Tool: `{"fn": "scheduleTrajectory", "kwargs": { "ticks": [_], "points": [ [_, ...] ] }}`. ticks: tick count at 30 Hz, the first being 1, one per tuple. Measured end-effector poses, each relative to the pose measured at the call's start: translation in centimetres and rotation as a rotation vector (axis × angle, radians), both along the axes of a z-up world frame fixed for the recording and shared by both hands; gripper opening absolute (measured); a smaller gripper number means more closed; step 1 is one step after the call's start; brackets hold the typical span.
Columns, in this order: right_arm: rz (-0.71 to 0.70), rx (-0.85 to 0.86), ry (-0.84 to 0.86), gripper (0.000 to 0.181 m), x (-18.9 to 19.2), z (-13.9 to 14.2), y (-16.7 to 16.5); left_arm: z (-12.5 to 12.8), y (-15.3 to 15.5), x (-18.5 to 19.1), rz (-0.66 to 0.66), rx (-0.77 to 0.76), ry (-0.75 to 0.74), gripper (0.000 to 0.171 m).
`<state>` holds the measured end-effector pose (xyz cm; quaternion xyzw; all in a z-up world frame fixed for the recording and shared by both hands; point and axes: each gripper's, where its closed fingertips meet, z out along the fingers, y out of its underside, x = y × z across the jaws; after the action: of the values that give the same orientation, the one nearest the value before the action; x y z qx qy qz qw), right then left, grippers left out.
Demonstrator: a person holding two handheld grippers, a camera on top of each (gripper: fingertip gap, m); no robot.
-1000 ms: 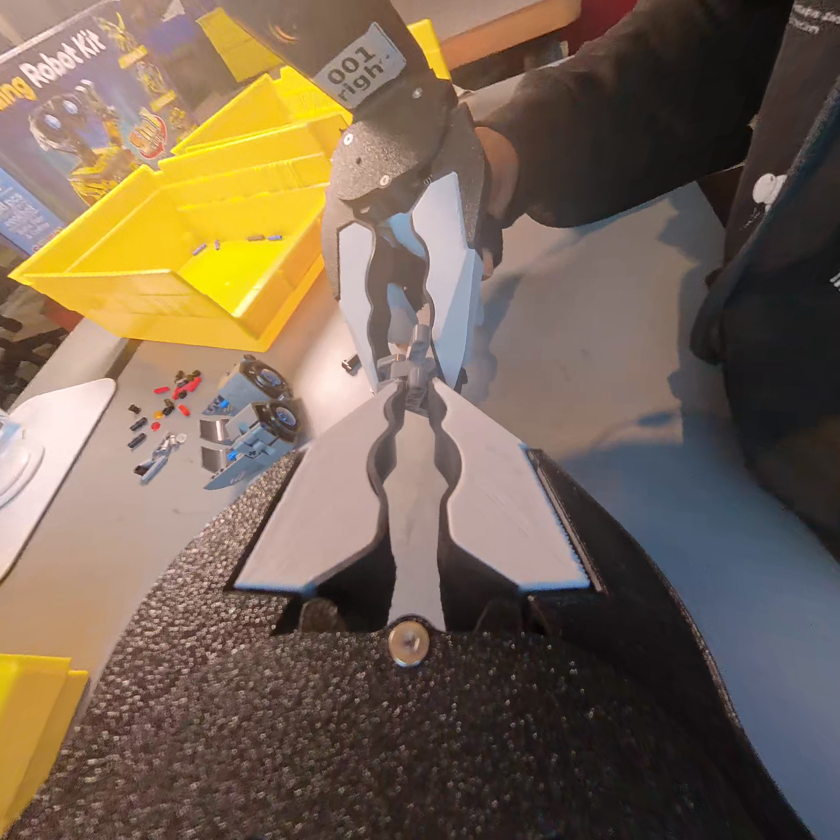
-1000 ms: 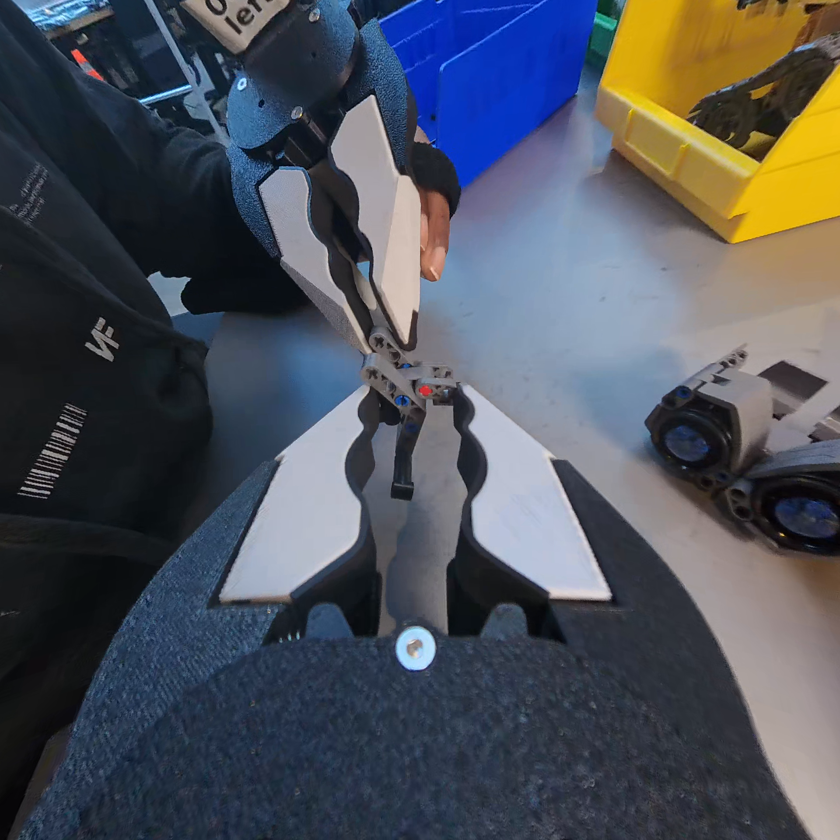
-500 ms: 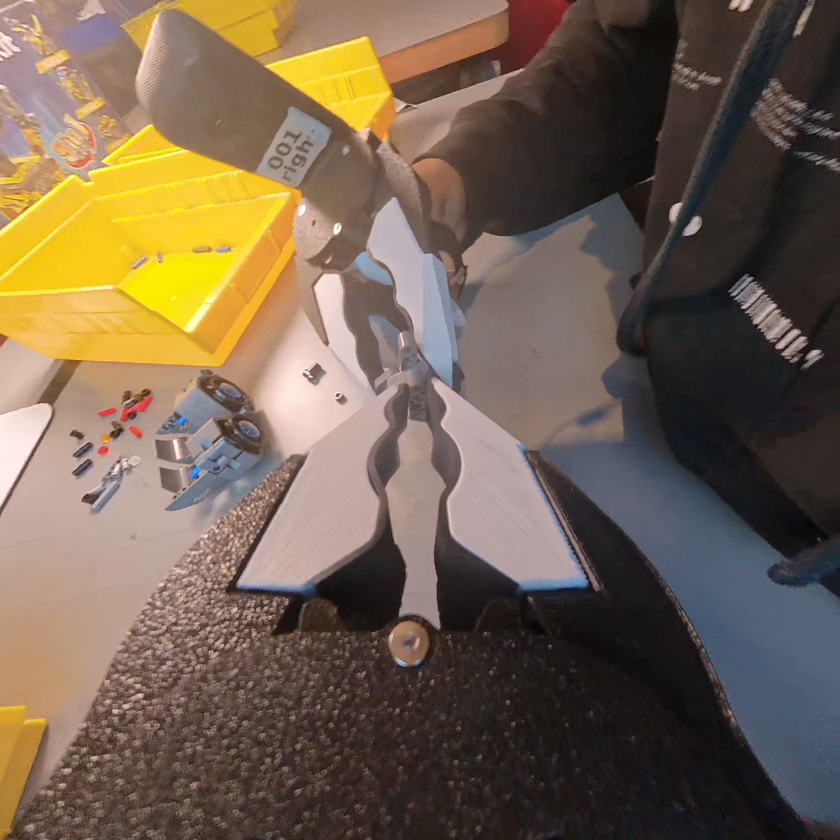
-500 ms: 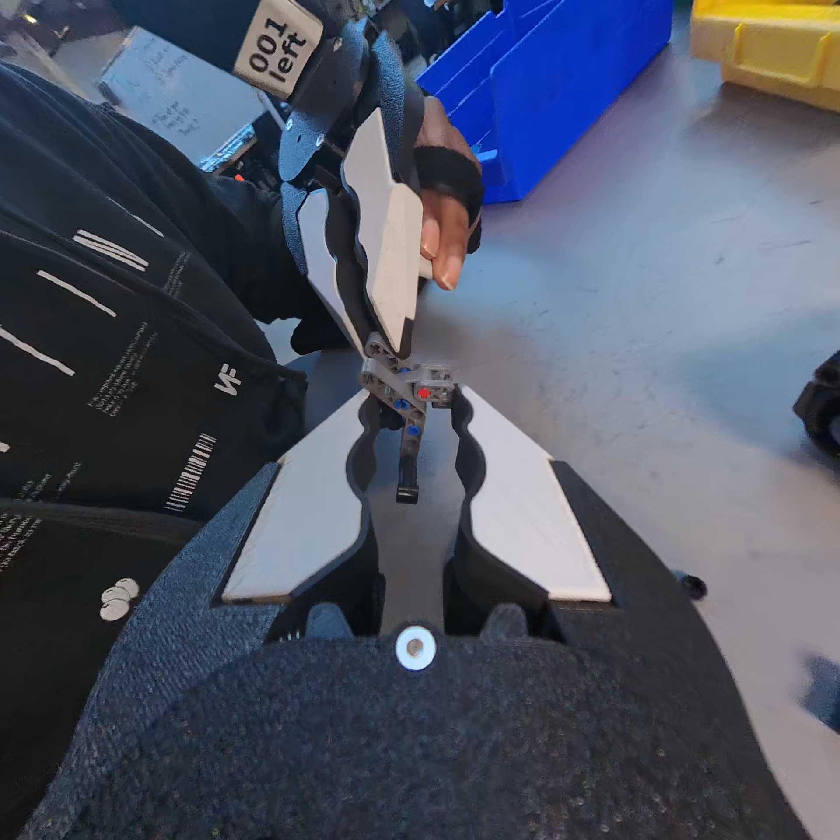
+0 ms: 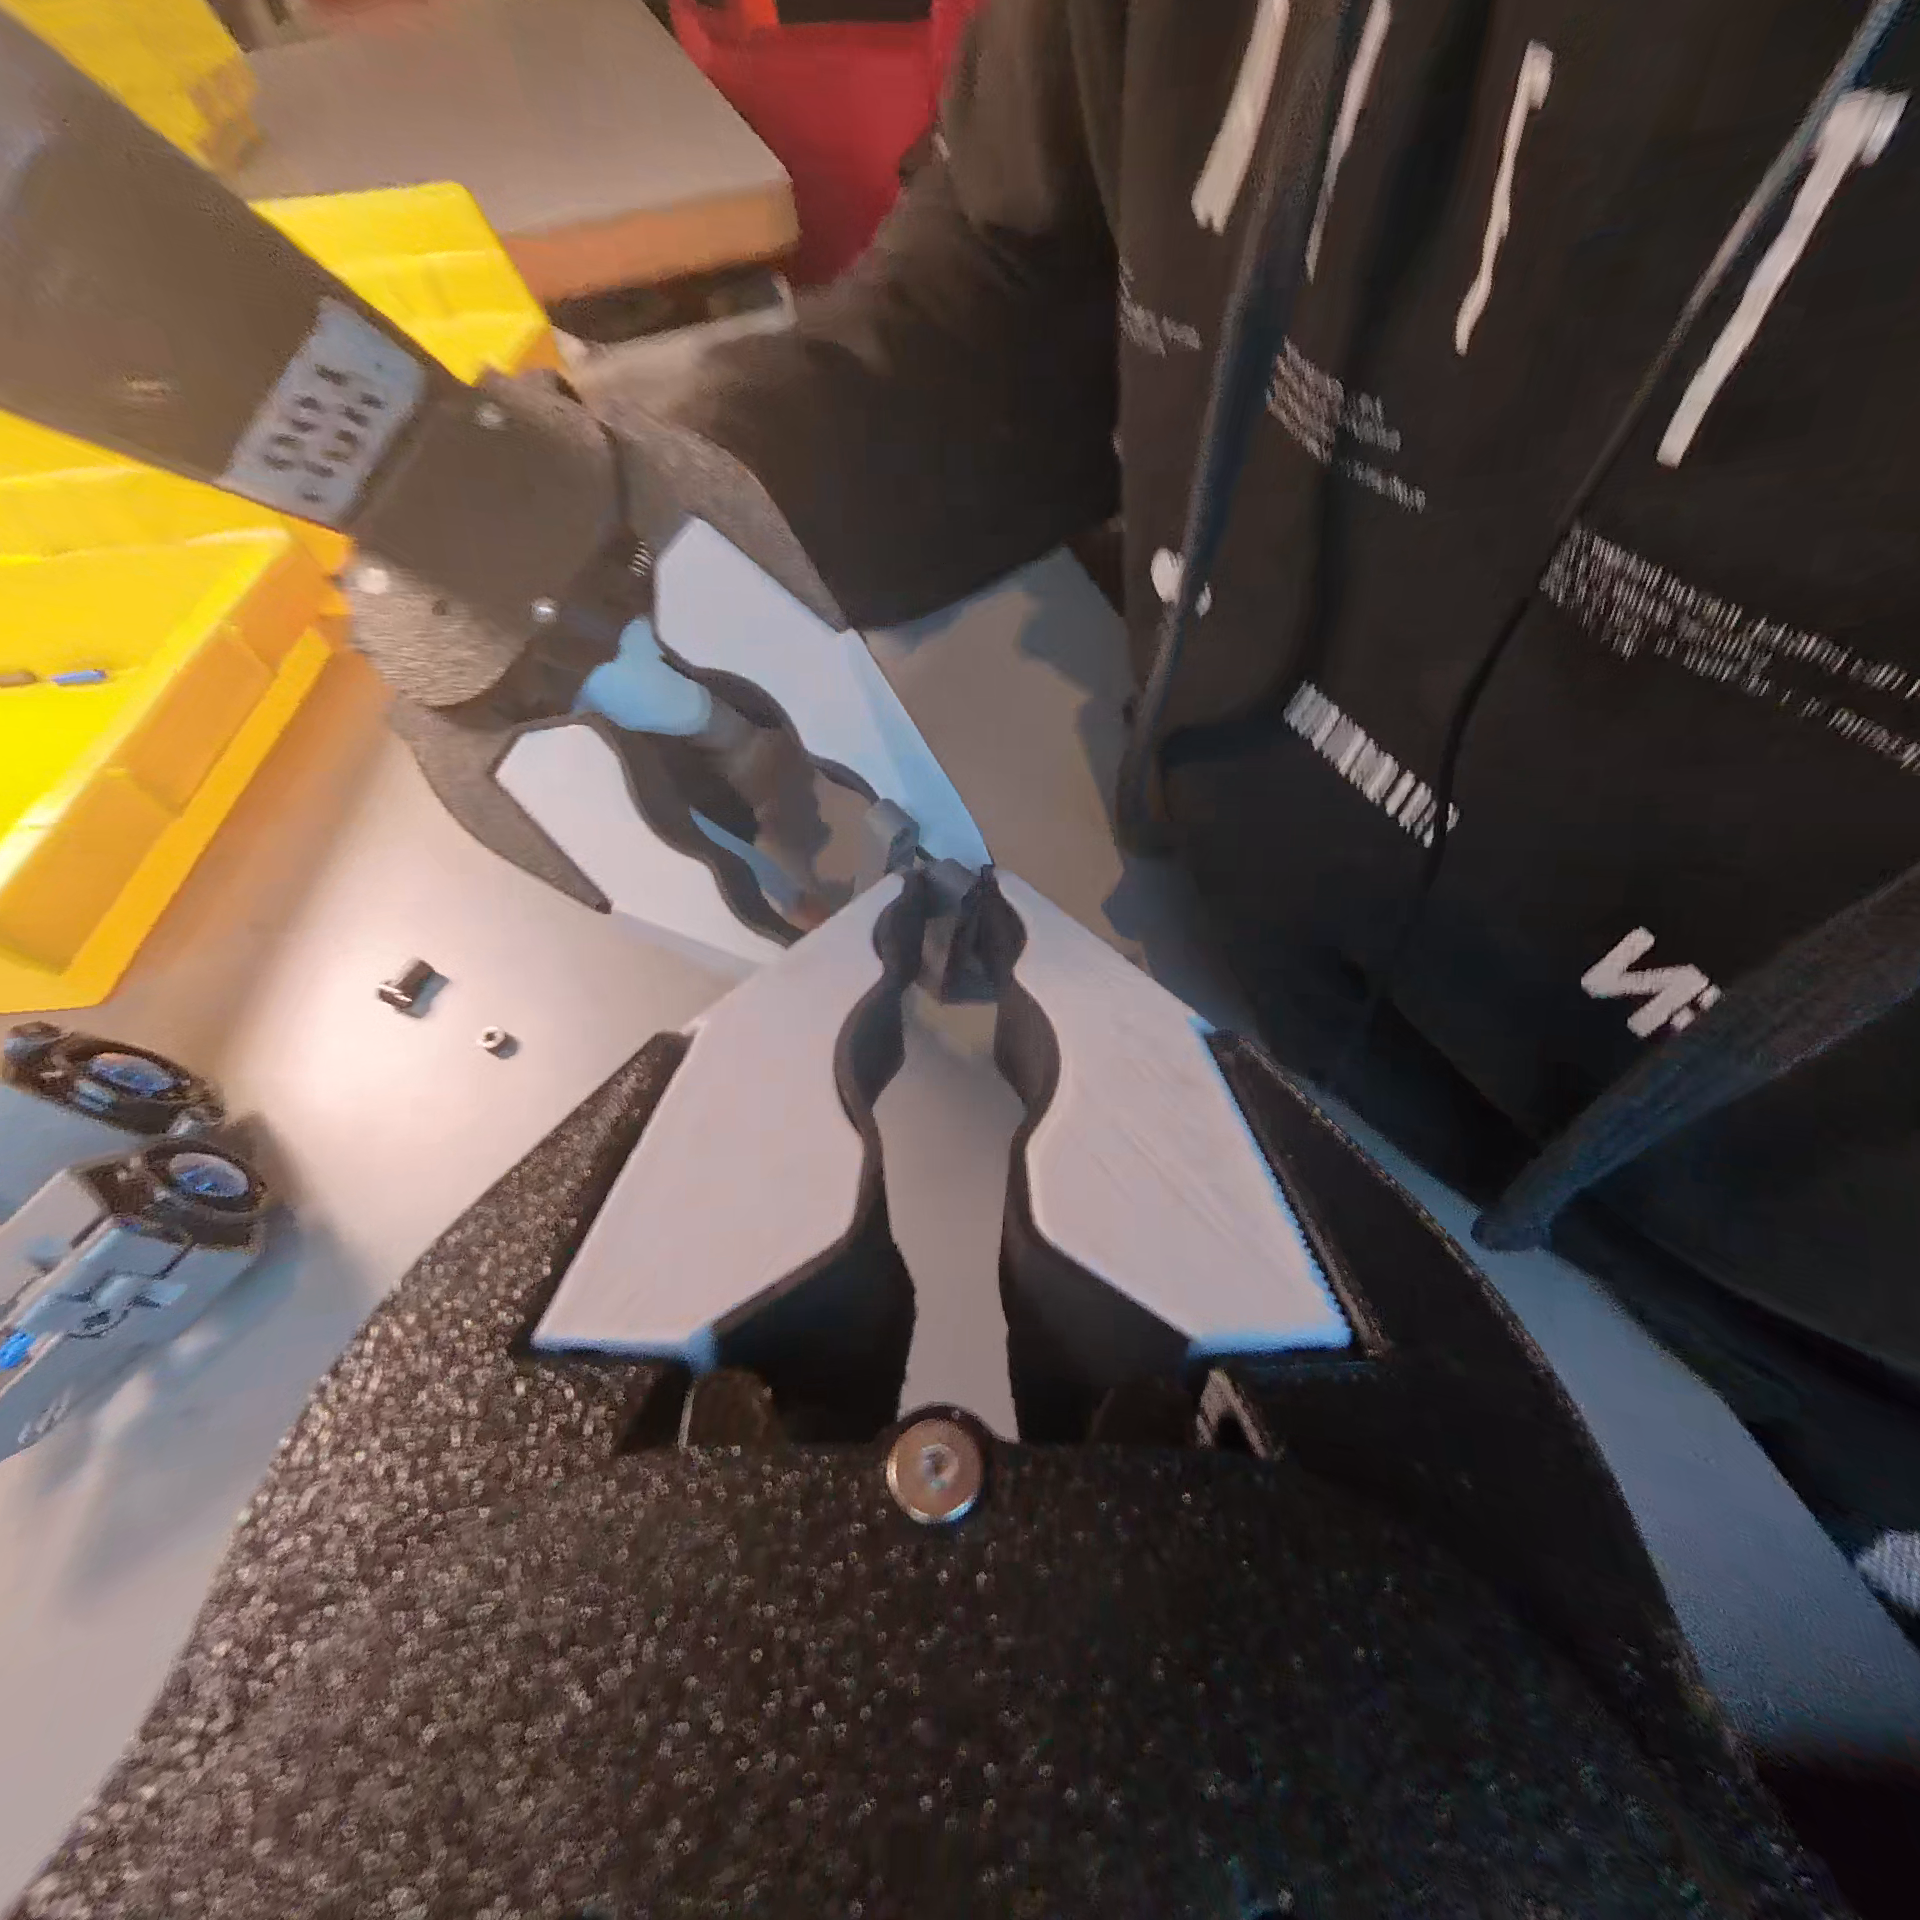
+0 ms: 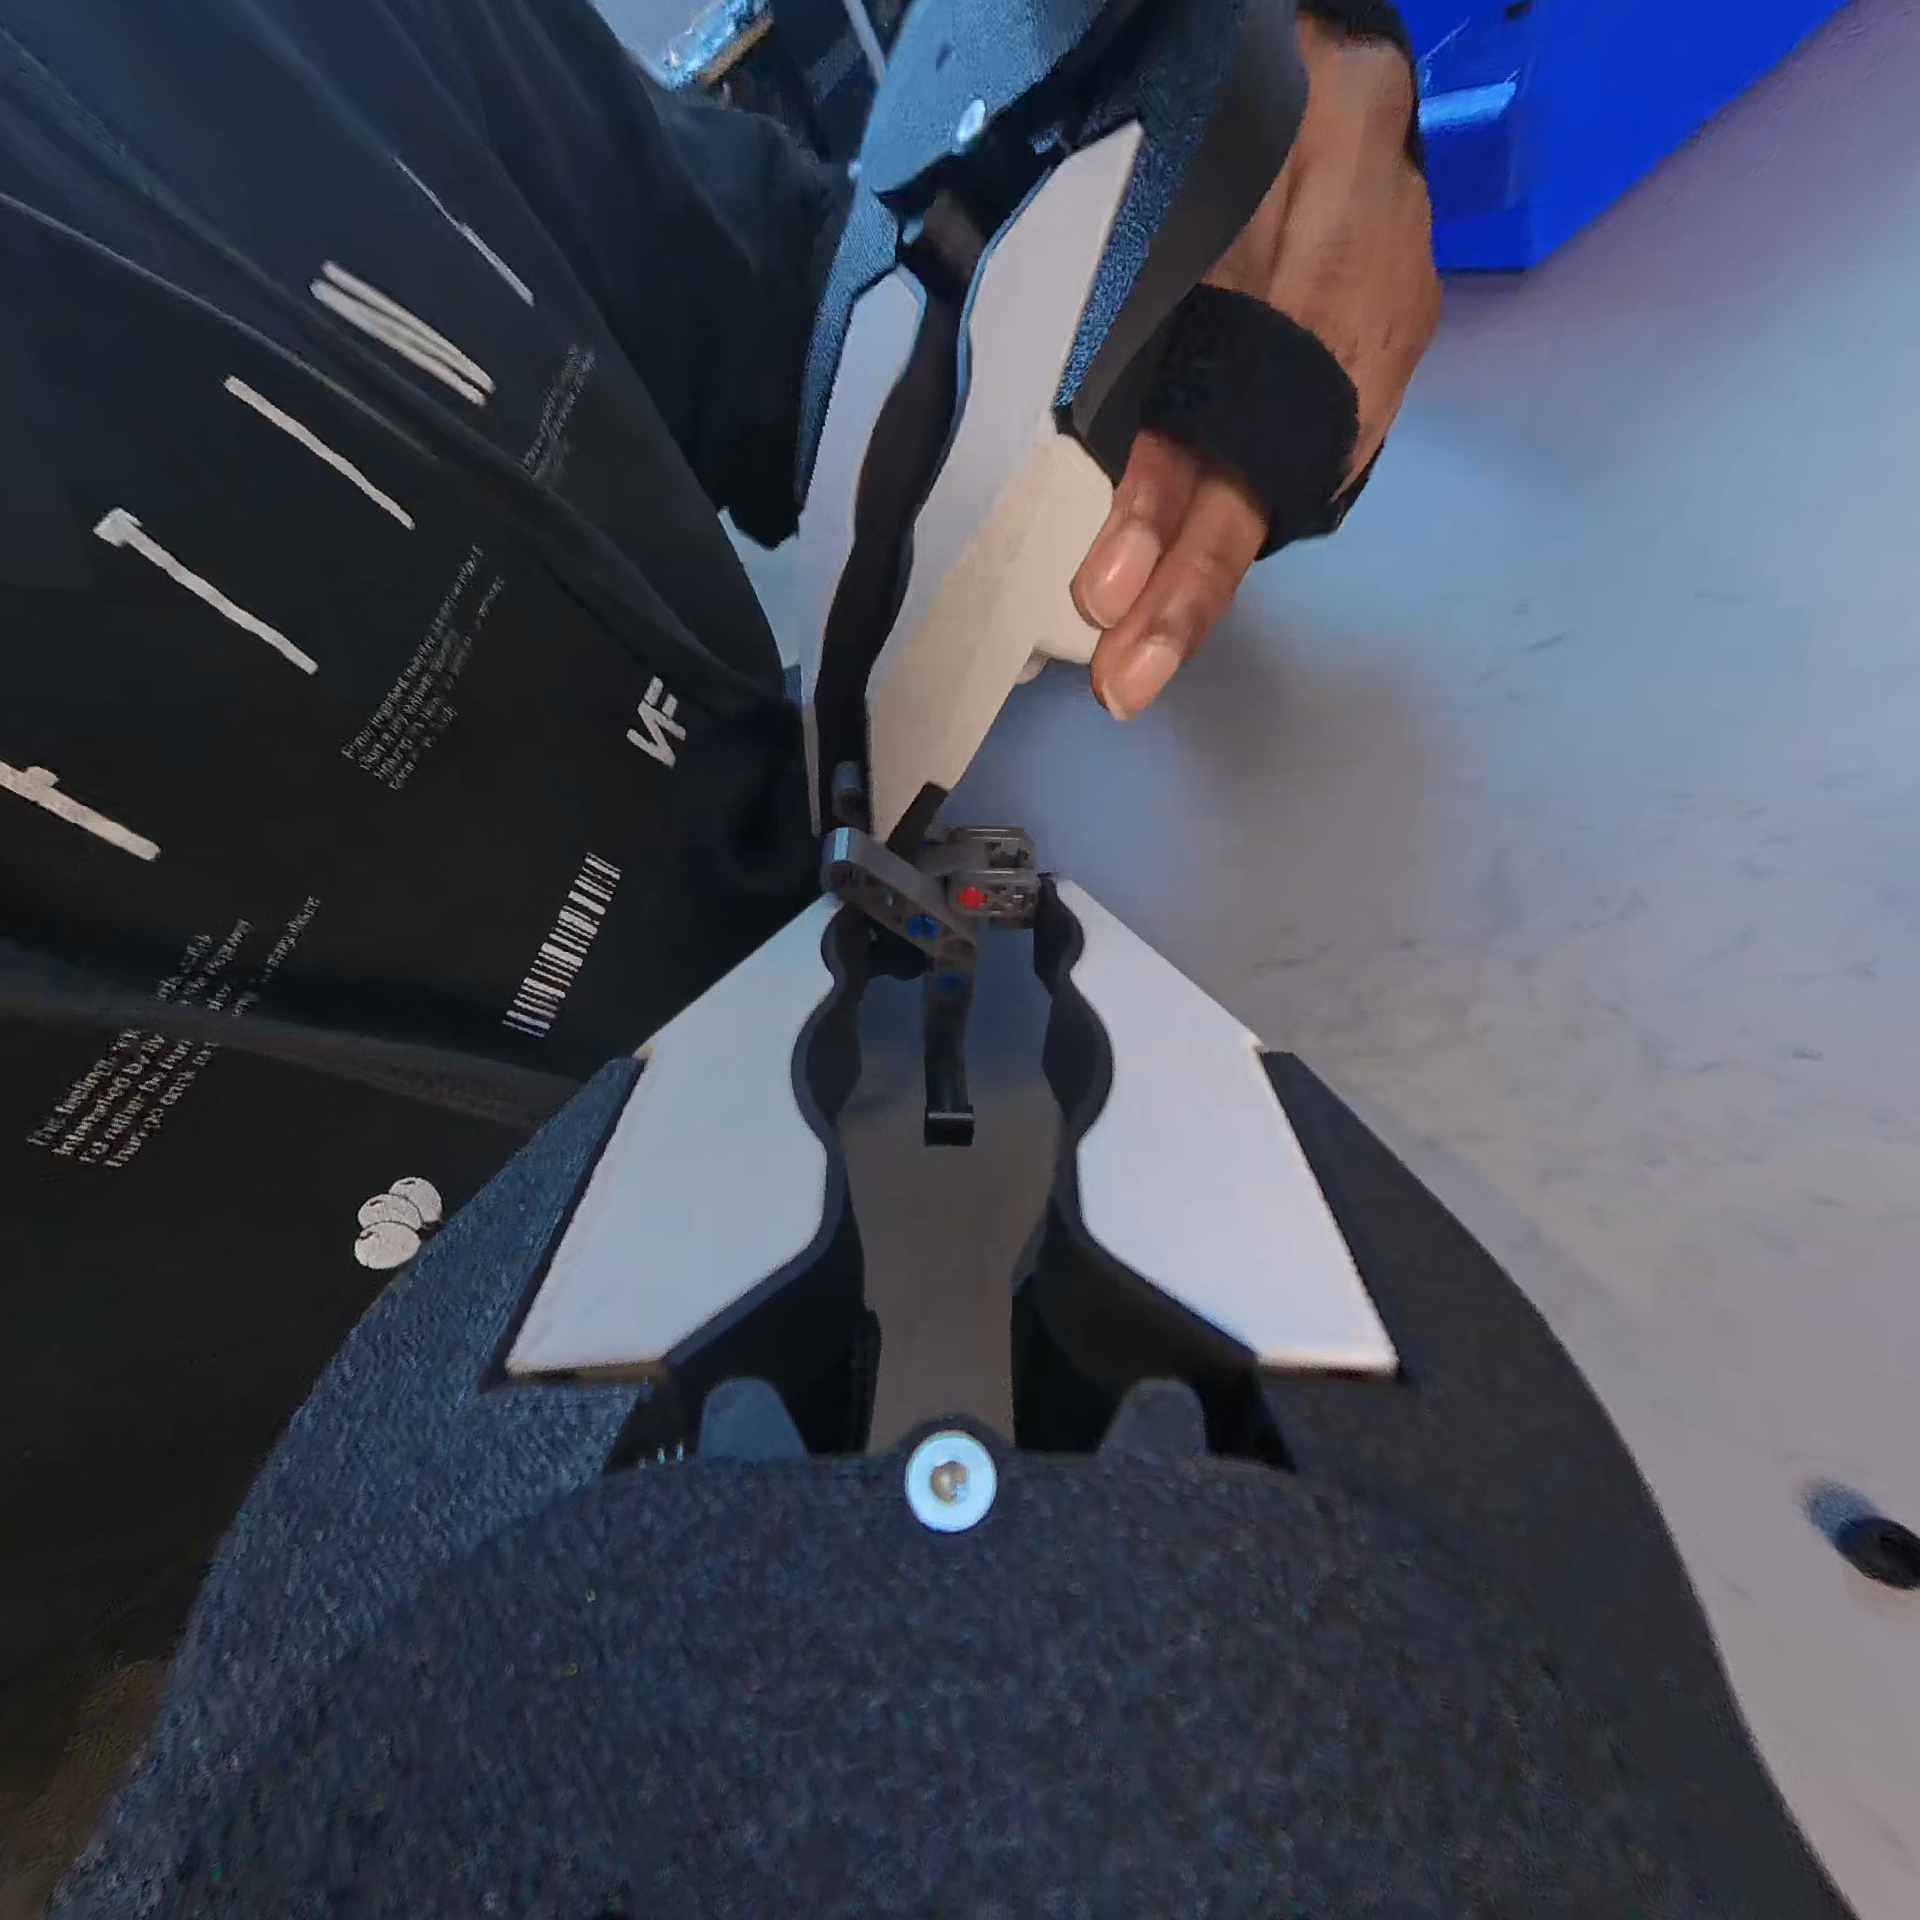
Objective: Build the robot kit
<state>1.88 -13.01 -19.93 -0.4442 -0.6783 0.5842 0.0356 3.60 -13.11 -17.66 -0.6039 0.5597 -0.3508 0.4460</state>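
A small grey building-block assembly (image 6: 971, 883) with red and blue pins and a black beam hanging from it (image 6: 948, 1081) is held in the air between both grippers, close to the person's black jacket (image 6: 312, 623). My right gripper (image 6: 940, 902) is shut on its lower part. My left gripper (image 5: 940, 909) is shut on its other end (image 5: 940, 940), where it shows only as a blurred dark piece. In the left wrist view the right gripper (image 5: 883, 836) comes in from the upper left. In the right wrist view the left gripper (image 6: 857, 795) comes down from above.
Grey table (image 6: 1558, 831). Yellow bins (image 5: 125, 727) stand at the left. A grey part with two round lenses (image 5: 135, 1216), a small black piece (image 5: 410, 982) and a nut (image 5: 497, 1039) lie nearby. A blue bin (image 6: 1621, 125) is far right; a black pin (image 6: 1870, 1548) lies near. Both grippers' tips are close together, under 4 cm apart.
Both grippers, still shut on the assembly, have swung toward the person's jacket. In the left wrist view the right gripper has tilted to lie more across from the left.
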Motion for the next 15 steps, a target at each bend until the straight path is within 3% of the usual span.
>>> {"fn": "scheduleTrajectory", "kwargs": {
  "ticks": [5,9,15],
  "points": [
    [-0.046,-0.052,0.083,0.031,-0.2,2.1,1.3,1.8,1.4,-0.7,0.089,-0.036,-0.124,0.015],
    [-0.066,-0.042,0.130,0.030,-0.1,2.5,1.9,2.0,2.4,-1.8,0.163,-0.019,-0.125,0.016],
    [-0.019,-0.092,0.164,0.030,0.3,3.0,1.1,2.0,2.5,-2.0,0.163,-0.021,-0.125,0.016]
  ]
}}
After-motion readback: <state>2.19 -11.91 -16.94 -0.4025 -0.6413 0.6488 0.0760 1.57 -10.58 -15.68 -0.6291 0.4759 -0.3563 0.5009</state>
